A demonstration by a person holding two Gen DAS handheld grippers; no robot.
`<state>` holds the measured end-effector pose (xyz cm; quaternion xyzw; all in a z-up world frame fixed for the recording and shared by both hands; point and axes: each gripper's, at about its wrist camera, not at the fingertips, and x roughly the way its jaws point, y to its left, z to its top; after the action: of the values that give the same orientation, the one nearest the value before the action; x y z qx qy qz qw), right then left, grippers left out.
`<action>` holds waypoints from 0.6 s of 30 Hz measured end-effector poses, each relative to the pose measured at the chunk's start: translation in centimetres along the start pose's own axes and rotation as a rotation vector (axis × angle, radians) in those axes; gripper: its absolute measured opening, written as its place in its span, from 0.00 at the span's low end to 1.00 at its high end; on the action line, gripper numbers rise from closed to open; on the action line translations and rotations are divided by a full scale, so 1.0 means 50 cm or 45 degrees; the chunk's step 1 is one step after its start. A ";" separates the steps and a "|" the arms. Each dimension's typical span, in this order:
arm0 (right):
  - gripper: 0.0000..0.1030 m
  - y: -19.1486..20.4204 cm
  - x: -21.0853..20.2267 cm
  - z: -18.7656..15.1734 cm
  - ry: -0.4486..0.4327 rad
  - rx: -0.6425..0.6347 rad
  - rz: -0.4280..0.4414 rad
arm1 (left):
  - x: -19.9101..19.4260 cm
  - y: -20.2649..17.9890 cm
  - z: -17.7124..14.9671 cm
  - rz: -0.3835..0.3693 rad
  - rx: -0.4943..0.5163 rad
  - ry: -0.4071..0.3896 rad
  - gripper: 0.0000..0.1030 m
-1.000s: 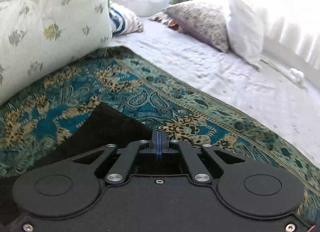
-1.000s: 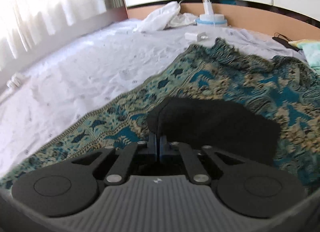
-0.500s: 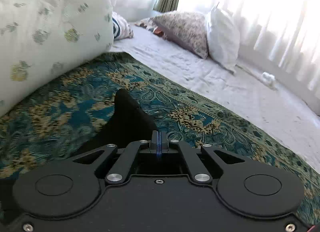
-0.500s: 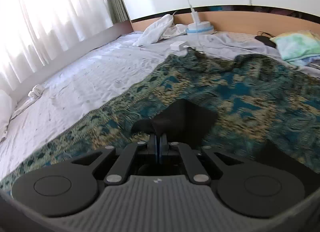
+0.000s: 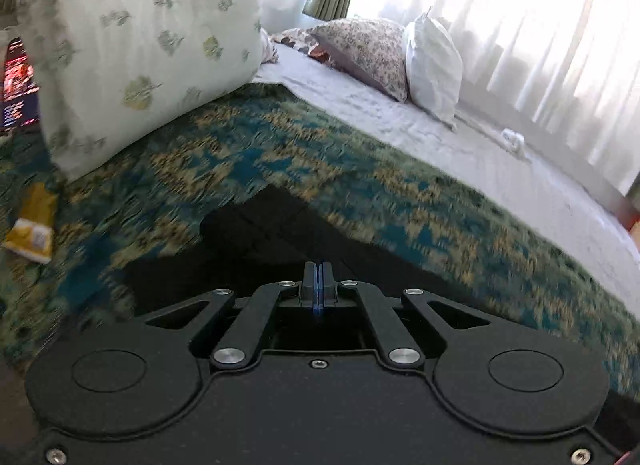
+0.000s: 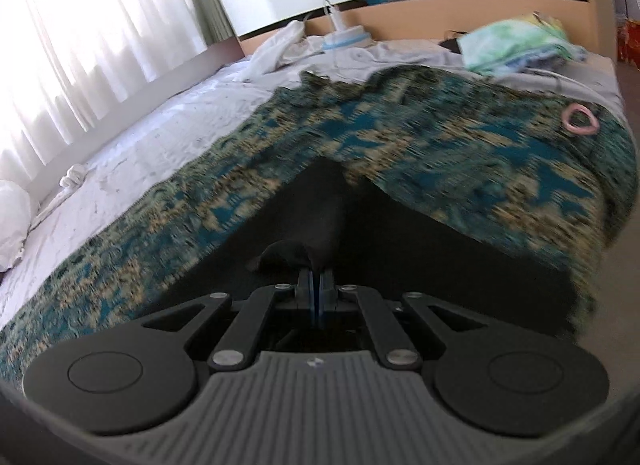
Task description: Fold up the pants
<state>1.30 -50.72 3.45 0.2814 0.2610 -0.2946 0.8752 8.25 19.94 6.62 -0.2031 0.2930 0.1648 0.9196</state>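
While angled downward, both grippers, left gripper (image 5: 318, 285), right gripper (image 6: 317, 285), clamp black pants (image 6: 320, 217).

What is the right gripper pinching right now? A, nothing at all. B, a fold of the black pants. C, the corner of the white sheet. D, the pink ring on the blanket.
B: the right gripper is shut on a bunched fold of the black pants, which drape back over the teal patterned blanket; the pink ring lies far off, untouched.

Patterned blanket (image 5: 280, 153), pillows (image 5: 136, 45), perhaps a packet (image 5: 34, 225)
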 end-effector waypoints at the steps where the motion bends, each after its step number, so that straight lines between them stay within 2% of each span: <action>1: 0.04 -0.010 -0.008 -0.007 0.002 -0.003 -0.006 | -0.007 0.011 -0.011 0.006 0.002 0.013 0.01; 6: 0.04 -0.045 -0.034 -0.033 0.011 -0.024 -0.030 | -0.028 0.052 -0.056 0.036 0.018 0.066 0.01; 12: 0.04 -0.070 -0.060 -0.058 0.015 -0.037 -0.047 | -0.061 0.060 -0.085 0.061 0.119 0.028 0.01; 18: 0.04 -0.097 -0.070 -0.078 0.024 -0.036 -0.071 | -0.068 0.063 -0.102 0.075 0.163 0.056 0.01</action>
<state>-5.47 -50.14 1.26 0.2642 0.2814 -0.3125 0.8680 1.89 19.64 4.01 -0.1387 0.3289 0.1681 0.9189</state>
